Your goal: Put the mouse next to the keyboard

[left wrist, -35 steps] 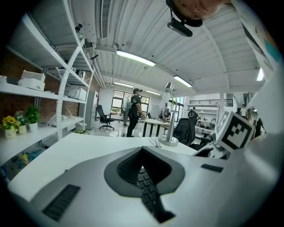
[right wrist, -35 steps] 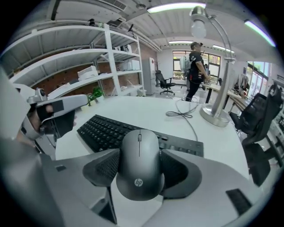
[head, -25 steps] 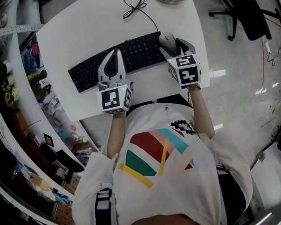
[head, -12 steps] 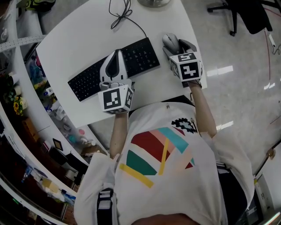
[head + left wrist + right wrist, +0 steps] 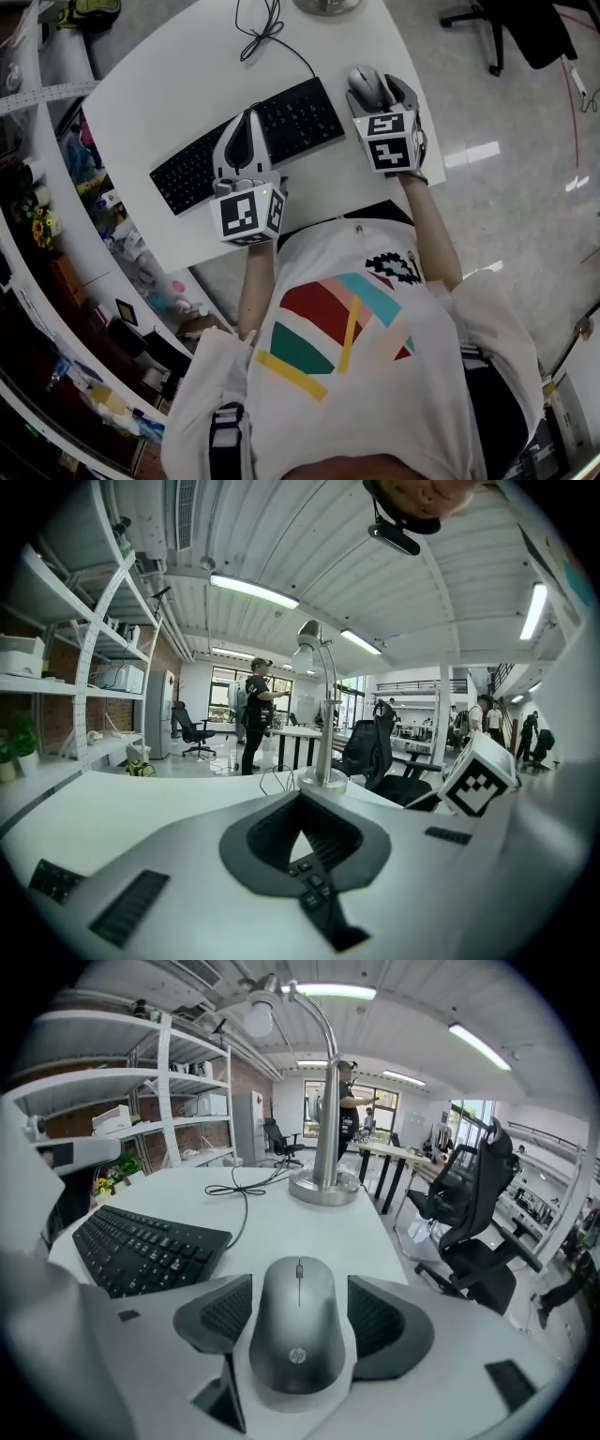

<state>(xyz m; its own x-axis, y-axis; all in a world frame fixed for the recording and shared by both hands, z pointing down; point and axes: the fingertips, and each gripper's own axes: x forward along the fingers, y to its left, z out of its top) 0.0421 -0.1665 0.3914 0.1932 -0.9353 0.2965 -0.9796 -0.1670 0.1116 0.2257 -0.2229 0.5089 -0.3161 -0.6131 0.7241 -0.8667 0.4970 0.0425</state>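
A grey mouse (image 5: 364, 84) rests on the white table (image 5: 169, 75), just right of the black keyboard (image 5: 300, 112). My right gripper (image 5: 375, 87) is shut on it, one jaw along each side. In the right gripper view the mouse (image 5: 297, 1335) fills the gap between the ribbed pads (image 5: 220, 1309) of my right gripper (image 5: 298, 1288), with the keyboard (image 5: 141, 1246) to the left. My left gripper (image 5: 247, 120) hovers over the keyboard's middle, its jaws shut on nothing. In its own view my left gripper (image 5: 302, 822) shows a few keys (image 5: 314, 890) under the closed tips.
A lamp base (image 5: 323, 1187) stands at the table's far edge, and the keyboard's cable (image 5: 239, 1185) coils beside it. The table's right edge runs close to the mouse, with an office chair (image 5: 469, 1232) beyond it. Cluttered shelves (image 5: 56, 187) line the left side.
The right gripper has carried the mouse slightly right, off the keyboard's far corner, leaving a small gap beside its right end. The left gripper has stayed over the keyboard.
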